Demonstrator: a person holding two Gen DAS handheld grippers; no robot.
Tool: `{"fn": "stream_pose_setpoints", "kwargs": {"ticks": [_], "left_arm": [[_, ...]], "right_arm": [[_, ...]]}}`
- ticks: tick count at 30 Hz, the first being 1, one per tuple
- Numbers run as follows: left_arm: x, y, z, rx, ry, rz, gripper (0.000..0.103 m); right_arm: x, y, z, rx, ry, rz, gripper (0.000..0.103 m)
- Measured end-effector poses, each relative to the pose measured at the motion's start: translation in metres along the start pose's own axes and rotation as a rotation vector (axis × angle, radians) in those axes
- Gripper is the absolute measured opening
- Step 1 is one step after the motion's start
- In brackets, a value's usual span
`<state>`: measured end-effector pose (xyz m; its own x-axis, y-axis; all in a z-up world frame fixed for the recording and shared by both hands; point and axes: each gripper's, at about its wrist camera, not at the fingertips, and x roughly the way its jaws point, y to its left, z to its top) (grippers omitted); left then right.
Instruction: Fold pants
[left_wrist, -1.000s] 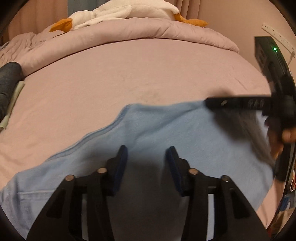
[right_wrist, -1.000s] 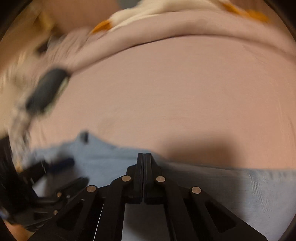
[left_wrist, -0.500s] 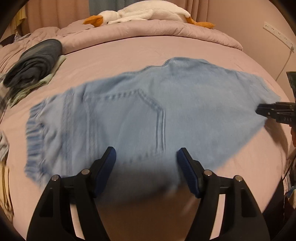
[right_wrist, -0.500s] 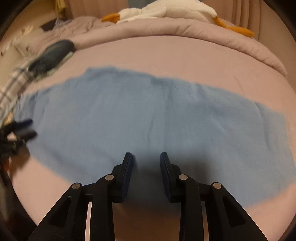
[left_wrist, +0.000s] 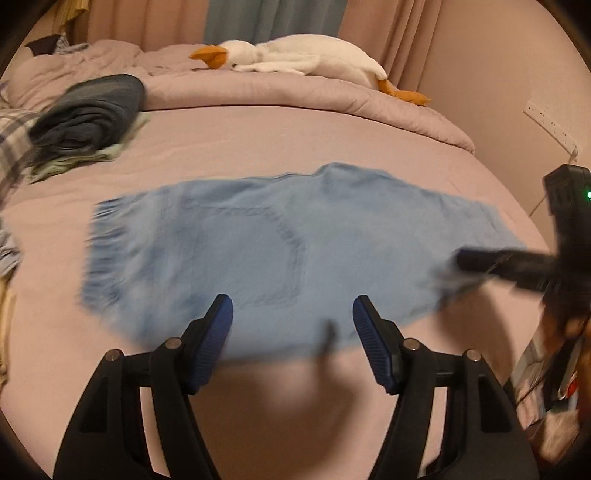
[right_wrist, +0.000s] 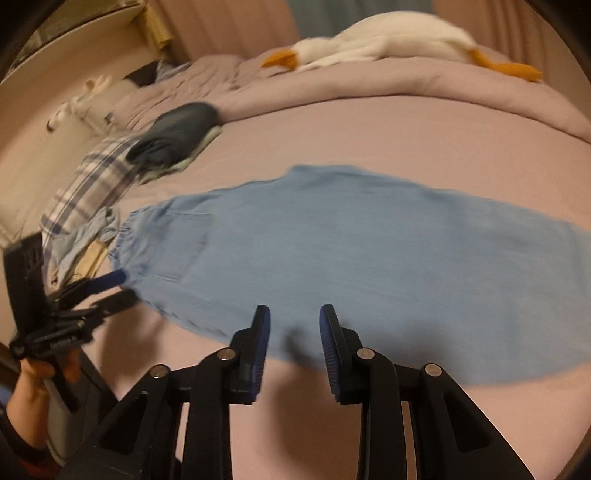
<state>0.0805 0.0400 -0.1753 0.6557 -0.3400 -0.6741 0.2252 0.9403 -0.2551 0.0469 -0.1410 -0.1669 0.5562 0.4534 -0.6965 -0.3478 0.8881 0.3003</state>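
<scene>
Left wrist view: left gripper (left_wrist: 291, 317) jaws wide apart, holding nothing, above the near edge of the light blue pants (left_wrist: 280, 243). Right gripper (right_wrist: 293, 332) jaws also parted, empty, over the same near edge. Pants lie flat across the pink bed sheet (left_wrist: 295, 136), waistband toward the left. Beyond: folded dark garment (left_wrist: 92, 110), plush goose (left_wrist: 295, 57) on the duvet.

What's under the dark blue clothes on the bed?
Under the dark clothes a pale green folded cloth peeks out at the edges, lying on the pink sheet. How much more is stacked beneath is hidden by the dark clothes.
</scene>
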Motion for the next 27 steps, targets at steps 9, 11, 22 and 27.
{"fn": "stream_pose_setpoints", "kwargs": {"ticks": [9,11,22,27], "left_arm": [[0.035,-0.048,-0.027,0.237,0.07,0.041,0.053],[0.025,-0.049,-0.033,0.278,0.068,0.029,0.055],[0.007,-0.045,-0.011,0.092,0.07,-0.092,0.055],[0.032,-0.094,0.009,0.153,0.092,-0.17,0.056]], "right_arm": [[0.01,0.016,-0.056,-0.092,0.086,-0.023,0.024],[-0.006,0.006,-0.067,-0.069,0.084,0.04,0.024],[-0.118,-0.142,-0.107,0.46,-0.206,0.065,0.034],[-0.165,-0.229,-0.156,0.79,-0.353,-0.053,0.034]]}}
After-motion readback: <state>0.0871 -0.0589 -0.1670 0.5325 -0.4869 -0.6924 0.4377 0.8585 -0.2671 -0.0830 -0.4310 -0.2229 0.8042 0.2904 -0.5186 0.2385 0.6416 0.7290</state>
